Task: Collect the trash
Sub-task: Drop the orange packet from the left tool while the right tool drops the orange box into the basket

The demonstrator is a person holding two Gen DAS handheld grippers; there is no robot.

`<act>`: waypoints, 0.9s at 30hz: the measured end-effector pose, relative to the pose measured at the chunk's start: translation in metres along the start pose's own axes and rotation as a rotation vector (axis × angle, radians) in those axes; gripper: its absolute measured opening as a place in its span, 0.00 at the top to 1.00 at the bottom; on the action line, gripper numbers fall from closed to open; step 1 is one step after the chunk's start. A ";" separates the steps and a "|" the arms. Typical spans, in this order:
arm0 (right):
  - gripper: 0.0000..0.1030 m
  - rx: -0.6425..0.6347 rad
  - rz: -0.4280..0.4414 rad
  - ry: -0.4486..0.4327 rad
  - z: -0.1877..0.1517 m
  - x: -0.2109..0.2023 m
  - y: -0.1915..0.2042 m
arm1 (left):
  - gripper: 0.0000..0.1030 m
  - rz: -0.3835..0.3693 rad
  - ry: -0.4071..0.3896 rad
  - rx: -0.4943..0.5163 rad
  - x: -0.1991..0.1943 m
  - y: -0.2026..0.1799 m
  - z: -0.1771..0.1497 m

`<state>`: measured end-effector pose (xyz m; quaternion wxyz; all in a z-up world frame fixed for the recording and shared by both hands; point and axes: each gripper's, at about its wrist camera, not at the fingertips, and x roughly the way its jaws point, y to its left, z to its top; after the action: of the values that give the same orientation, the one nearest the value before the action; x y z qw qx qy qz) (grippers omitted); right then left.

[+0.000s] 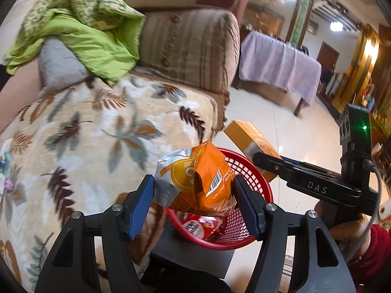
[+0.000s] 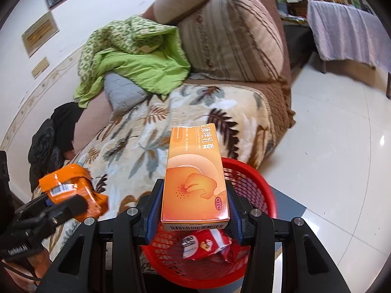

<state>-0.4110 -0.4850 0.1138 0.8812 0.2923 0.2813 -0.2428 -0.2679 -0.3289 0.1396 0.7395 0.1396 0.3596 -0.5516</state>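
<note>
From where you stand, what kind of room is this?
Most likely a home living room: a brown striped sofa under a leaf-print blanket, a cloth-covered table on the tiled floor, framed pictures on the wall.

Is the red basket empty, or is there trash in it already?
Not empty: a red wrapper lies inside the red basket.
</note>
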 end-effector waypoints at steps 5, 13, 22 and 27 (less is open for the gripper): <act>0.46 0.023 -0.006 0.009 -0.002 0.007 -0.013 | 0.29 -0.027 0.062 -0.028 0.030 -0.005 0.006; 0.46 0.026 -0.010 -0.009 0.002 0.004 -0.008 | 0.26 -0.039 0.041 -0.098 0.021 0.013 0.005; 0.46 -0.033 0.072 0.033 0.002 0.012 0.039 | 0.26 0.088 -0.018 -0.148 -0.023 0.054 -0.017; 0.46 -0.110 0.140 0.080 -0.004 0.027 0.088 | 0.26 0.173 -0.063 -0.235 -0.058 0.103 -0.035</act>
<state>-0.3407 -0.4270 0.1273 0.8989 0.2717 0.3080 -0.1528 -0.1940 -0.2300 0.1356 0.8064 0.0648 0.3850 -0.4441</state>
